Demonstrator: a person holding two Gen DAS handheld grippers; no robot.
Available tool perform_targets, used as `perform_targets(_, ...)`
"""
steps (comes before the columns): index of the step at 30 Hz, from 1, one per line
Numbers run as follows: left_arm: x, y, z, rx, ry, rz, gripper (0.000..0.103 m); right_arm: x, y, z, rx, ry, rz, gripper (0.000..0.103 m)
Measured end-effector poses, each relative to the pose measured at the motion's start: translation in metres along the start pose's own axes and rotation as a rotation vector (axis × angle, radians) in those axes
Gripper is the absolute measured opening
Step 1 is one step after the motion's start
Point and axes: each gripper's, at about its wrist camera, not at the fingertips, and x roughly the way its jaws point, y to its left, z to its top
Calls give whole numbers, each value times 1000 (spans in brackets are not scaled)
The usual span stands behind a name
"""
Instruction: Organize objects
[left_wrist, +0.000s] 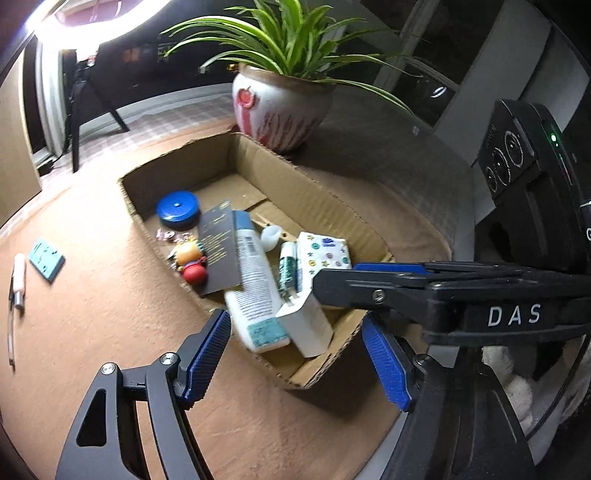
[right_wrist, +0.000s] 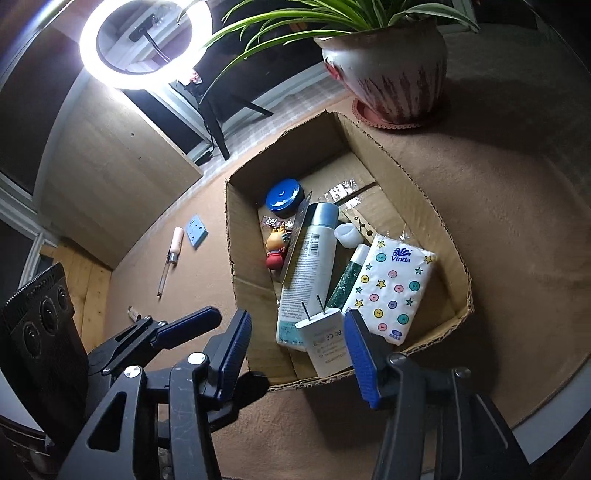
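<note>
Left gripper (left_wrist: 295, 358): hovering wide open, holding nothing;
Right gripper (right_wrist: 297, 354): spreading wide, empty, above charger (right_wrist: 327, 341);
Box (right_wrist: 424, 206): holding bottle (right_wrist: 310, 269), tissue pack (right_wrist: 393, 288).

Place: a home room
Signs: potted plant (left_wrist: 284, 107), ring light (right_wrist: 146, 44) on a stand, tiled floor (left_wrist: 173, 118), household odds in a cardboard box (right_wrist: 436, 221)

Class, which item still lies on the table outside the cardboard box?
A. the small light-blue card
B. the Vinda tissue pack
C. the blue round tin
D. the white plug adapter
A: the small light-blue card lies on the table left of the cardboard box, beside a pen.
</note>
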Motion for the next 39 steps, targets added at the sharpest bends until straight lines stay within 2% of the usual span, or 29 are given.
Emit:
perform_targets(10, -23, 27, -16, -65, -12, 44, 77, 4, 23, -4, -50, 2, 10, 49)
perform_targets(23, -67, 105, -55, -236, -24, 166, 77, 39, 86, 1, -166, 56, 62, 49)
perform_targets(31, -92, 178, -59, -352, -39, 260, 77, 83, 141, 31, -298, 91, 33, 49)
perform_targets(39, -93, 260, -28, -432, -38, 331, 77, 146, 170, 79, -283, 135, 19, 49)
